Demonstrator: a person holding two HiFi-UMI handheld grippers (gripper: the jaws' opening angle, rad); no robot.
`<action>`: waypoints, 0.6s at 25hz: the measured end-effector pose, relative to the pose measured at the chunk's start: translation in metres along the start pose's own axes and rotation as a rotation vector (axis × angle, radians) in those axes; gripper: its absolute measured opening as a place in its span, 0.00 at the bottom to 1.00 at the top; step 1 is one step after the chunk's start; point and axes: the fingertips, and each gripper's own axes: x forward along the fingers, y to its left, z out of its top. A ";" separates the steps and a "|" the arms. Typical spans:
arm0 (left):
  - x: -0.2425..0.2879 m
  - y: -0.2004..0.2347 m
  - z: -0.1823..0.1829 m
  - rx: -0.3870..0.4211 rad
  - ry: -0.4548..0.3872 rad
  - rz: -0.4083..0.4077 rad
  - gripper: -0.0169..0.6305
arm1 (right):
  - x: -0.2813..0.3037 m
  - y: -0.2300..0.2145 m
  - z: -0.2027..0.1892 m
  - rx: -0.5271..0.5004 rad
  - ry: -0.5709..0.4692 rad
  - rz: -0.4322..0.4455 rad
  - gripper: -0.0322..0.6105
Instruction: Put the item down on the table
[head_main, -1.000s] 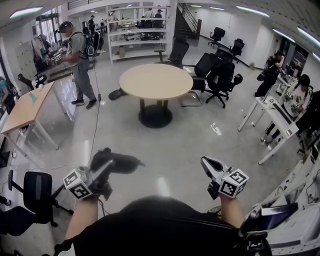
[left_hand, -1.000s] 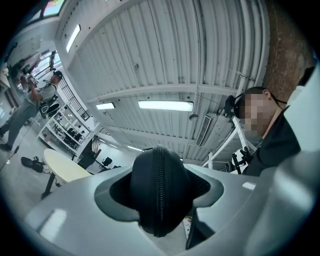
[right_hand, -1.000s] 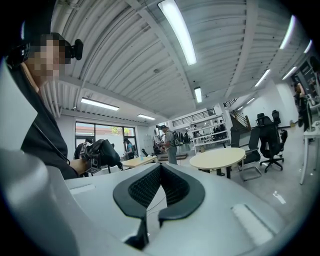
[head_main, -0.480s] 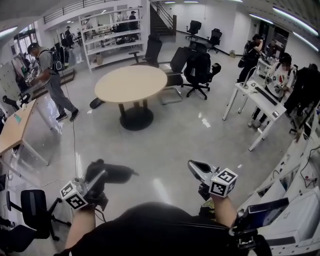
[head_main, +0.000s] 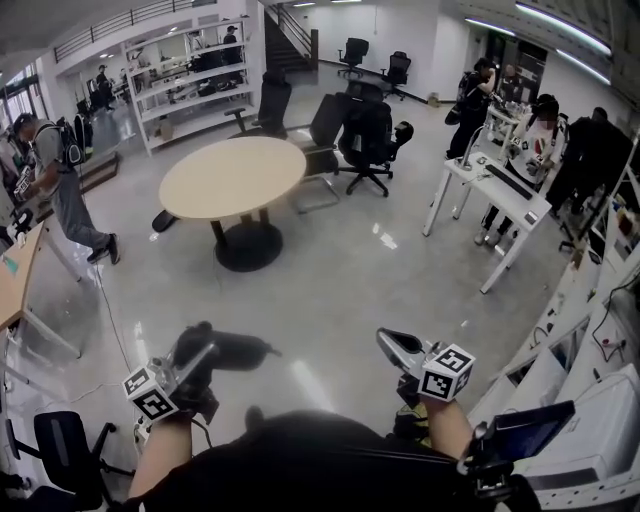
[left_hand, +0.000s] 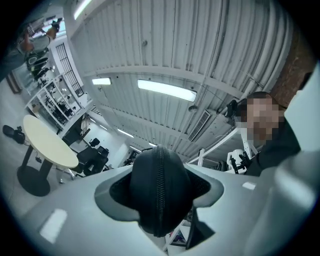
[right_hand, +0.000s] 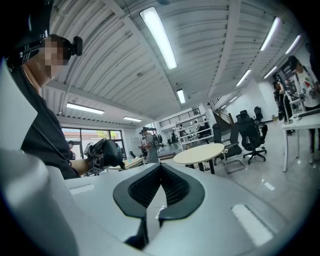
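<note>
A black zippered case (head_main: 228, 350) sits between the jaws of my left gripper (head_main: 205, 357), held low in front of the person's body. In the left gripper view the case (left_hand: 160, 192) fills the gap, and the left gripper (left_hand: 160, 210) is shut on it and tilted upward toward the ceiling. My right gripper (head_main: 393, 345) is held level at the right; its pads meet with nothing between them (right_hand: 159, 189). From there the case (right_hand: 107, 152) shows at the left. The round beige table (head_main: 232, 175) stands ahead across the floor, well apart from both grippers.
Black office chairs (head_main: 365, 130) stand behind the round table. White desks (head_main: 490, 185) with people at them line the right. A person (head_main: 60, 185) stands by a wooden desk (head_main: 15, 275) at the left. Shelving (head_main: 190, 85) is at the back. Glossy floor lies between me and the table.
The head view has swung right, so the round table sits further left in the picture. Both grippers have sunk slightly. The left still holds the black case; the right stays shut.
</note>
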 end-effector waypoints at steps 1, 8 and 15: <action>0.002 0.010 0.003 -0.007 -0.002 -0.009 0.43 | 0.007 -0.003 0.002 -0.002 0.004 -0.012 0.07; -0.007 0.115 0.051 -0.029 -0.032 -0.035 0.43 | 0.116 -0.009 0.022 -0.026 0.021 -0.037 0.07; -0.051 0.218 0.133 0.045 -0.071 0.005 0.43 | 0.266 0.004 0.059 -0.106 0.010 0.037 0.07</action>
